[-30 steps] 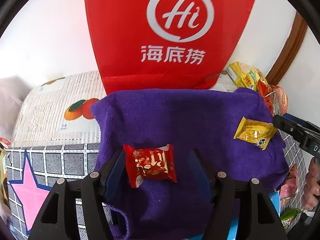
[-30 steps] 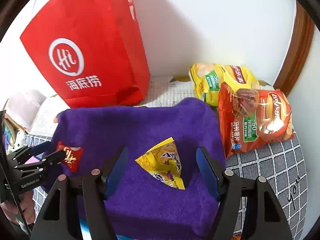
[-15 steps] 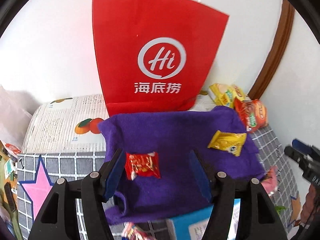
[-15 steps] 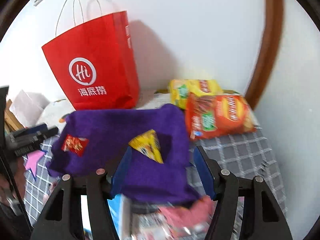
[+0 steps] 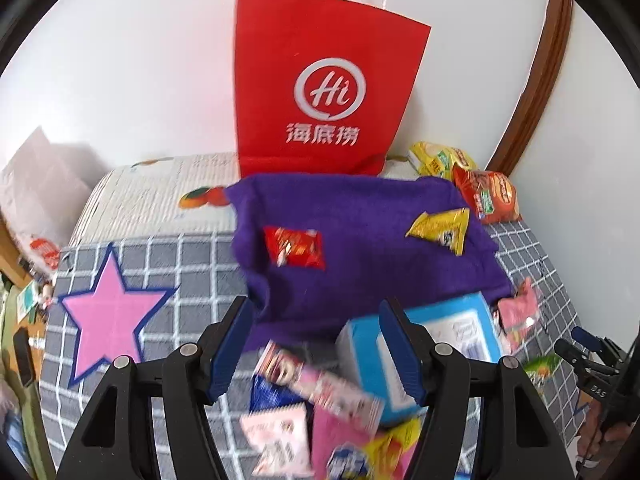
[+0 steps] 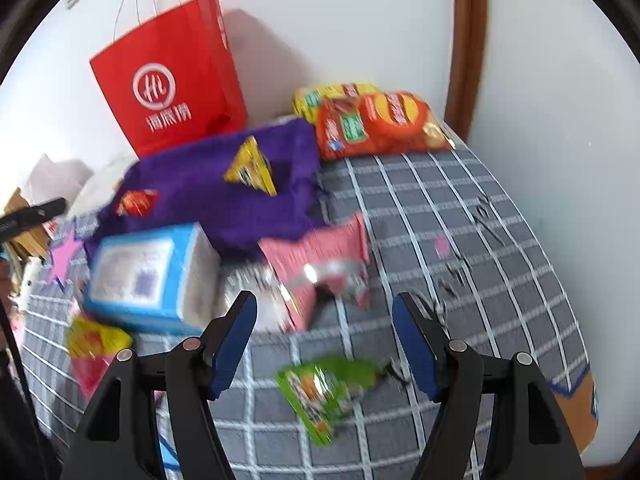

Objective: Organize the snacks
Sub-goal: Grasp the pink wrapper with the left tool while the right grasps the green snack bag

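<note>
A purple cloth lies on the checked cover in front of a red paper bag. A small red snack packet and a yellow one rest on it. My left gripper hovers open and holds nothing, above a blurred pile of packets and a blue box. My right gripper has its jaws opening with nothing pressed between them. It hangs over a pink packet and a green packet. The same cloth shows at upper left in that view.
An orange chips bag and a yellow bag lie by the wall at the back right. A blue box sits left of the pink packet. A brown door frame rises at the corner. A pink star marks the cover.
Both grippers have drawn back from the purple cloth. The red and yellow packets stay on it. The blue box and a pile of loose packets have come into view.
</note>
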The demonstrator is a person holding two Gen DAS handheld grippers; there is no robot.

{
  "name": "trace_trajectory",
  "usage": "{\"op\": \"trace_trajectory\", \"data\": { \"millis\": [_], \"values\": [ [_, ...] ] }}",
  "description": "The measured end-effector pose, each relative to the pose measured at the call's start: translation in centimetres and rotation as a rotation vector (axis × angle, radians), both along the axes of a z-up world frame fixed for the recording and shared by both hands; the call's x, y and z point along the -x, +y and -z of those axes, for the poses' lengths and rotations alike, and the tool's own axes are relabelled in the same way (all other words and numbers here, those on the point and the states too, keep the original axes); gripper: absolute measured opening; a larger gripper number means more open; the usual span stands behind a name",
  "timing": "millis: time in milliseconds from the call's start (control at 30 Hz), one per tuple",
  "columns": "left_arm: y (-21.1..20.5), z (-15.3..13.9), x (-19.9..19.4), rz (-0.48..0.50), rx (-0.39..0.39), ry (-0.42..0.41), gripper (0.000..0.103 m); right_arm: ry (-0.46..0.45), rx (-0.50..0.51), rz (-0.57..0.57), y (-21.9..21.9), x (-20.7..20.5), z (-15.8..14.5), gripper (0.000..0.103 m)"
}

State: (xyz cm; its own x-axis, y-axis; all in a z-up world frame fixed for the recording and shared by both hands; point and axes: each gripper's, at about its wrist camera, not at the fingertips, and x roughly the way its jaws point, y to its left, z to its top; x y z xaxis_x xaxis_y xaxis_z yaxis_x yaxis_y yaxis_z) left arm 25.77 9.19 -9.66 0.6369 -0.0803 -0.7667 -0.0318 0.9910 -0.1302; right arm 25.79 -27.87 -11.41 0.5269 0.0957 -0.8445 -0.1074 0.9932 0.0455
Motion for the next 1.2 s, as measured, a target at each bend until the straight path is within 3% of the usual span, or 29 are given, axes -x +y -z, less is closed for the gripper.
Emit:
{"op": "trace_trajectory", "data": {
  "millis": [400, 700, 1200],
  "values": [
    [3.1, 3.1, 5.5, -0.081, -0.007, 0.046, 0.064, 0.056, -0.103, 0.026, -1.2, 1.9, 6.5, 0.071],
    [4.6, 4.8, 7.1, -0.109, 0.006, 0.07, 0.064, 0.011, -0.124, 0.031, -1.1, 1.7, 6.7, 0.061],
    [3.1, 9.4, 6.4, -0.045, 0.065, 0.147, 0.063, -0.053, -0.124, 0.018, -1.0, 3.9, 4.7, 0.061]
  ]
}}
